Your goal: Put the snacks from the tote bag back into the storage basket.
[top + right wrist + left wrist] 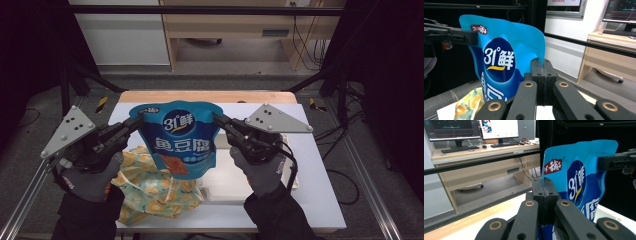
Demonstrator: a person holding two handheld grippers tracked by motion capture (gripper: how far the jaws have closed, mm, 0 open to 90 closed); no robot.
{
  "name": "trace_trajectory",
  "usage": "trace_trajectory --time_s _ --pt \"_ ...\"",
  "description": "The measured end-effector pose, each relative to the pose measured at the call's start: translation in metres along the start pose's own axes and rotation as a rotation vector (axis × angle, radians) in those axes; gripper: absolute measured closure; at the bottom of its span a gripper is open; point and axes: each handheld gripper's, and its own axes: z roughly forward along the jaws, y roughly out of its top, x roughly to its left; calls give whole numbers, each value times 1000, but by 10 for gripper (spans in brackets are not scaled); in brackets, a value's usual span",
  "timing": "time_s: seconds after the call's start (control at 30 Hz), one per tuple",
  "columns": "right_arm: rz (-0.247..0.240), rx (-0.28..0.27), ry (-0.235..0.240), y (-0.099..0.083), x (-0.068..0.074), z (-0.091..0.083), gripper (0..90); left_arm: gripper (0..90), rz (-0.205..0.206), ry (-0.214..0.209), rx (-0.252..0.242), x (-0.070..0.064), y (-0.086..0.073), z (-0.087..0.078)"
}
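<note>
Left tool point(134, 121) pinched on the 9 o'clock edge of the blue snack pouch point(180, 137), right tool point(221, 121) pinched on its 3 o'clock edge; both sets of jaws pressed flat on the film in their own gripper views point(545, 192) point(541, 72). Pouch hangs upright between the 2 tools, lifted above the white counter point(320, 185), label toward the person. Under it at 7 o'clock lies a floral cloth bag point(150, 192) on the counter; beyond, a wooden desk point(225, 22).

Blue snack pouch point(181, 140) upright above the table, both upper side edges pinched.
</note>
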Motion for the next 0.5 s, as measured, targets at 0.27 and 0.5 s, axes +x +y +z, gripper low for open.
trace_trajectory --time_s 0.27,0.5 --pt "4 -6 -30 -3 -10 -16 900 900 2 -28 -6 -12 4 13" --pt "6 -3 -55 -7 -17 -27 900 900 0 -52 -7 -20 3 23"
